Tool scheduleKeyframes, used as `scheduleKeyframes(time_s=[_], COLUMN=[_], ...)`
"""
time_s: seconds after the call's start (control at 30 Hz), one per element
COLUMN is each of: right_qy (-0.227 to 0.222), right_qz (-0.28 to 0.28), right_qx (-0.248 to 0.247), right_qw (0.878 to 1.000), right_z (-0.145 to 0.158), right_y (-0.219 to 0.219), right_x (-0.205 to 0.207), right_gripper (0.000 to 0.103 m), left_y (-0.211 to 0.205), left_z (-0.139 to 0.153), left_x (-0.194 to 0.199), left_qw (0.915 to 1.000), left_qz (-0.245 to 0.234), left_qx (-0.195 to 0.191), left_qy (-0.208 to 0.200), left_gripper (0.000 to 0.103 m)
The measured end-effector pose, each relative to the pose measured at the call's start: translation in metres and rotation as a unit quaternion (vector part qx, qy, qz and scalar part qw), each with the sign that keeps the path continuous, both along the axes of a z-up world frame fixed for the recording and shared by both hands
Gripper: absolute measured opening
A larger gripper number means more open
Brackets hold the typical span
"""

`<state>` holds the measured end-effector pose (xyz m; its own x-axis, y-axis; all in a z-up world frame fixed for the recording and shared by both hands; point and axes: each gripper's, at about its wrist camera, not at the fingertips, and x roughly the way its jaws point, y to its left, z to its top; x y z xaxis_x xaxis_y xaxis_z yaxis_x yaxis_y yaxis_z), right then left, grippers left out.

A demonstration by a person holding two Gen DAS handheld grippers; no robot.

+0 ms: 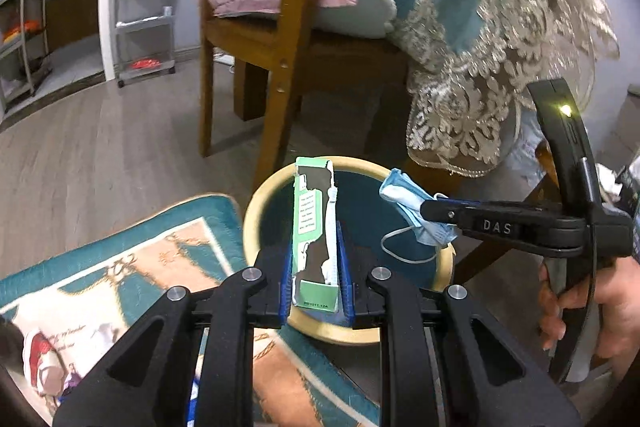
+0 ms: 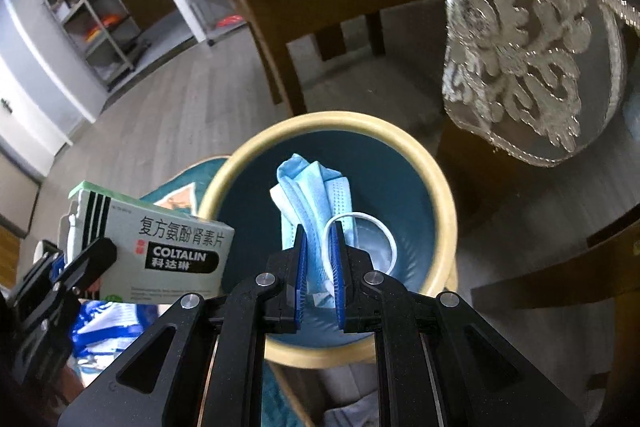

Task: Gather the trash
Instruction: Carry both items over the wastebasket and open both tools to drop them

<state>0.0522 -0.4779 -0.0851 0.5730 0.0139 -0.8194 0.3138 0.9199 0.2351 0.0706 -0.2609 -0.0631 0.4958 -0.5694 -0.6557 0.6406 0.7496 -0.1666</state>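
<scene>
My left gripper is shut on a torn green and white medicine box, held upright over the round bin with a cream rim and dark teal inside. From the right wrist view the same medicine box shows at the left, printed COLTALIN, beside the bin. My right gripper is shut on a crumpled blue face mask above the bin's opening, its white ear loop hanging to the right. In the left wrist view the right gripper reaches in from the right with the face mask, a hand holding it.
A wooden chair with pink cushions stands just behind the bin. A blue tablecloth with lace trim hangs down at the right. A patterned teal rug lies left of the bin on grey wood flooring. Metal shelving stands far back left.
</scene>
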Motion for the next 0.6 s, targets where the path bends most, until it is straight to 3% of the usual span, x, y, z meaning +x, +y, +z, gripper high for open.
scheduleKeyframes(time_s=[0.17, 0.27, 0.43, 0.6], right_qy=[-0.001, 0.000, -0.002, -0.002], right_qz=[-0.005, 0.000, -0.002, 0.008], right_qx=[-0.004, -0.013, -0.017, -0.028], right_qw=[1.000, 1.000, 1.000, 1.000], right_z=[-0.003, -0.004, -0.002, 0.001], right_y=[-0.002, 0.000, -0.001, 0.004], right_x=[-0.001, -0.001, 0.002, 0.008], right_gripper=[0.013, 0.019, 0.028, 0.046], left_y=[-0.010, -0.011, -0.008, 0.001], left_z=[-0.008, -0.013, -0.009, -0.003], left_x=[0.005, 0.006, 0.006, 0.006], left_qw=[1.0000, 0.9999, 1.0000, 1.0000], left_qz=[0.003, -0.003, -0.003, 0.006], left_qx=[-0.003, 0.002, 0.002, 0.001], left_qy=[-0.001, 0.009, 0.002, -0.006], left_gripper=[0.018, 0.020, 0.043, 0.051])
